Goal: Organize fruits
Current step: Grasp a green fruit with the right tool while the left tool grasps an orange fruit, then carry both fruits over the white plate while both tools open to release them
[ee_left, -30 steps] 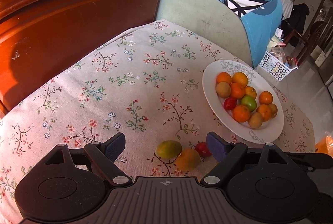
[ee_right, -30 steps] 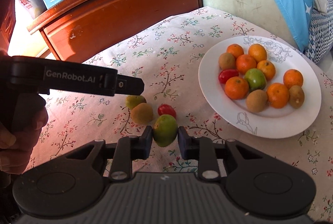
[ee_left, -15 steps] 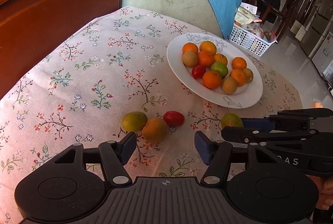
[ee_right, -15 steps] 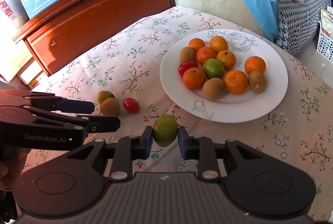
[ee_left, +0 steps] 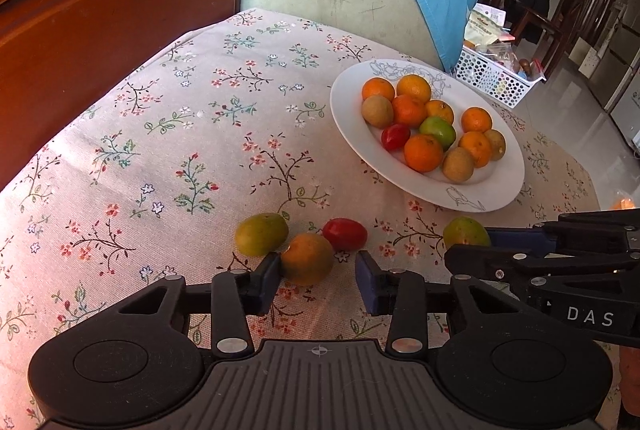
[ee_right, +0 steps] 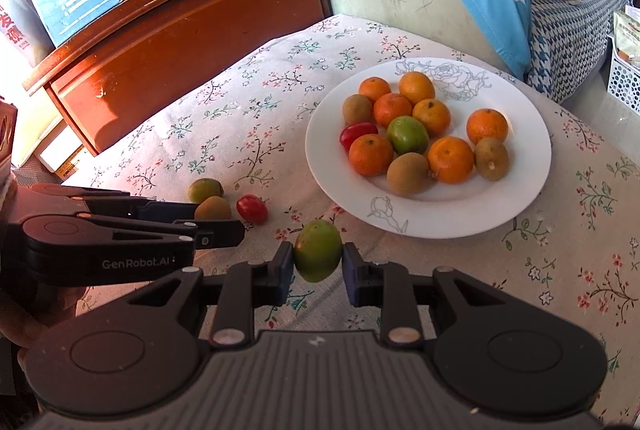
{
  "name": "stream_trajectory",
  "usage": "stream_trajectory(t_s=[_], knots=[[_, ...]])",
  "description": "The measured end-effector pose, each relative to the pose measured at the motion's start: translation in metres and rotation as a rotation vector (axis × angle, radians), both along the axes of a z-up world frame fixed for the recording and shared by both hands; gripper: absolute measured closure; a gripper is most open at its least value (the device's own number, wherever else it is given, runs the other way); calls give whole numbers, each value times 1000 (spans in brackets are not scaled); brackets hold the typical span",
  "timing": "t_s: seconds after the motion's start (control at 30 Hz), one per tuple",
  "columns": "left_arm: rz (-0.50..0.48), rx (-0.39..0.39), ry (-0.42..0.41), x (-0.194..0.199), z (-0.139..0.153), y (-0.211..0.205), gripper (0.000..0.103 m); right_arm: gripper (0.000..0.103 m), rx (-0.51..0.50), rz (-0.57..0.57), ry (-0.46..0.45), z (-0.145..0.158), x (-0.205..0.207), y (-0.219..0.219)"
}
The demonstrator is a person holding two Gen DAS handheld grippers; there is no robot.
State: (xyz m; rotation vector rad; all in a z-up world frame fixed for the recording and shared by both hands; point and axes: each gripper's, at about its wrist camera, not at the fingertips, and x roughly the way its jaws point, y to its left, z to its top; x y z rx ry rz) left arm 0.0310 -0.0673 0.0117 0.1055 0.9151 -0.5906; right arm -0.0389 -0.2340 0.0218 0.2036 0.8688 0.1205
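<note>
Over the last second the right claw point(ee_right: 318, 262), clamped on a green fruit point(ee_right: 318, 250), has carried it from the loose fruits toward the white plate point(ee_right: 520, 198), so one more piece nears its pile. The left claw point(ee_left: 316, 276), jaws wide, has closed in on the orange-brown fruit point(ee_left: 307, 258) on the desk point(ee_left: 160, 150). The plate holds oranges, kiwis, one green fruit and a red tomato

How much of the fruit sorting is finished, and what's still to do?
Mostly done: the white plate already holds about a dozen fruits. In hand: the right gripper is shut on a green fruit just short of the plate. Left: three fruits on the tablecloth, a greenish one, a brown-orange one and a red one; the open left gripper is around the brown-orange one.
</note>
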Motion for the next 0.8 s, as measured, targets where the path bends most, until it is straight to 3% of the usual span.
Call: stream_trajectory(t_s=[0.23, 0.3, 0.8], knots=[[-10, 8, -13, -1, -1, -1, 65, 77, 8, 9, -2, 0, 2, 3], [-14, 9, -16, -1, -1, -1, 77, 77, 9, 11, -1, 0, 2, 3], [-16, -56, -66, -8, 27, -4, 77, 77, 47, -20, -58, 17, 3, -6]])
